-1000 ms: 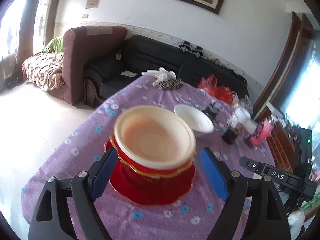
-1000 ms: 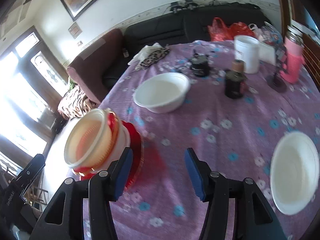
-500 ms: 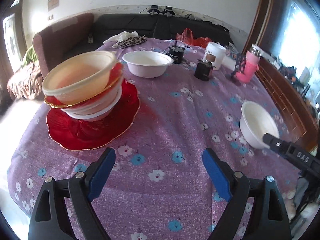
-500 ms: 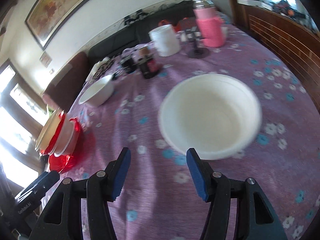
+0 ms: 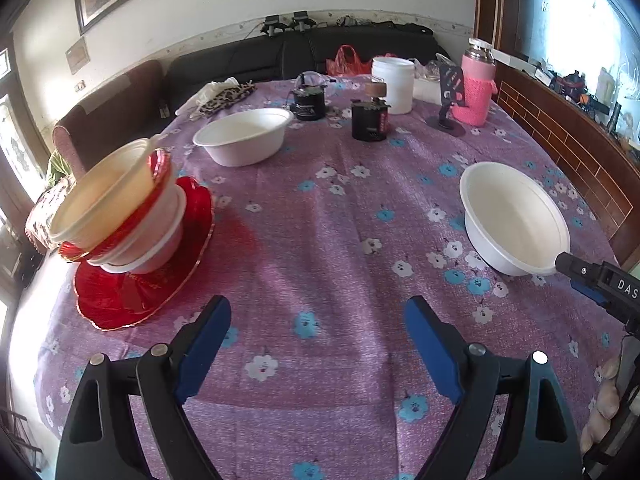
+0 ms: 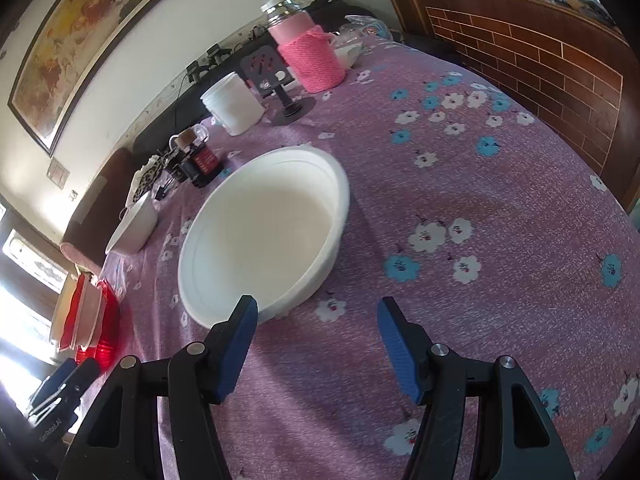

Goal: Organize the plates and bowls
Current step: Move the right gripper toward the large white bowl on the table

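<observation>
My bench (image 5: 320, 240) wears purple floral cloth, black sofa (image 5: 360, 52) behind; both grippers tilt downward, left gripper (image 5: 318, 344) and right gripper (image 6: 312, 344) fingers apart, empty.

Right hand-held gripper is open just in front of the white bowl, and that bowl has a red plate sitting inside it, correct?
Not quite. The right hand-held gripper is open in front of the white bowl, but the bowl is empty, as the right wrist view shows. The red plate sits off to the side under the stack of bowls.
</observation>
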Motion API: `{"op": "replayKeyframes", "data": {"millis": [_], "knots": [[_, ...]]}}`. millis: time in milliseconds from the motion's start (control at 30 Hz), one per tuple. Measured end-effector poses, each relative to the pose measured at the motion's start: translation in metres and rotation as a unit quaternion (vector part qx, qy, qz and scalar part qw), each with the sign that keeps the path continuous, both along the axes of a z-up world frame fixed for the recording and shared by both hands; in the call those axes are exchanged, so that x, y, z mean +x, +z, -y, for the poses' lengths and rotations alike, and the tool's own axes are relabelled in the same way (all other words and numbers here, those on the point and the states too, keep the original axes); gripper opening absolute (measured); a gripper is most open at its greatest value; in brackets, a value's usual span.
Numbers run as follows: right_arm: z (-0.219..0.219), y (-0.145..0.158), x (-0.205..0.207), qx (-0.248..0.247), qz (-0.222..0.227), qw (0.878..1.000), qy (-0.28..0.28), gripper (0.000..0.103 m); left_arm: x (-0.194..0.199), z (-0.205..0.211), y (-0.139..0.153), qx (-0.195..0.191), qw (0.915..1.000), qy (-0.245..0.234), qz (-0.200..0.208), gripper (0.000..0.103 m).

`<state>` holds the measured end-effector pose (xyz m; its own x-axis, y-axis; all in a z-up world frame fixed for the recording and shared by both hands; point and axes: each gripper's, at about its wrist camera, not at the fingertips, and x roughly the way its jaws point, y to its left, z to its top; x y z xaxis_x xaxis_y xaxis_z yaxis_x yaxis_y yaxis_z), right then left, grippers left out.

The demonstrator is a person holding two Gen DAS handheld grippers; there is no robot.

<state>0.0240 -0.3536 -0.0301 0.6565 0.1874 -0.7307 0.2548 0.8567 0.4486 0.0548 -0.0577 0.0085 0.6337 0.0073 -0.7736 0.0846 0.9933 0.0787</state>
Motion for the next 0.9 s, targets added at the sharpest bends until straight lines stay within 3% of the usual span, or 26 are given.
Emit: {"op": "replayKeyframes", "data": {"millis": [500,567,700,900], "knots": [[0.012,0.002,0.010,0.017,0.008,1.000,-0.013,0.067,0.018,0.019,-0.019,0.012,0.9996,-0.008,-0.024,0.088],[0.012,0.001,0.018,0.018,0.006,1.000,-0.017,0.067,0.023,0.016,-0.020,-0.011,0.9991,-0.013,-0.038,0.088],[0.013,-0.003,0.032,0.027,0.003,0.999,-0.021,0.067,0.047,0.009,-0.022,-0.097,0.9911,-0.018,-0.090,0.088],[0.009,-0.006,0.044,0.008,0.025,0.999,-0.026,0.067,0.076,0.027,-0.018,-0.118,0.9889,-0.020,-0.088,0.088]]}}
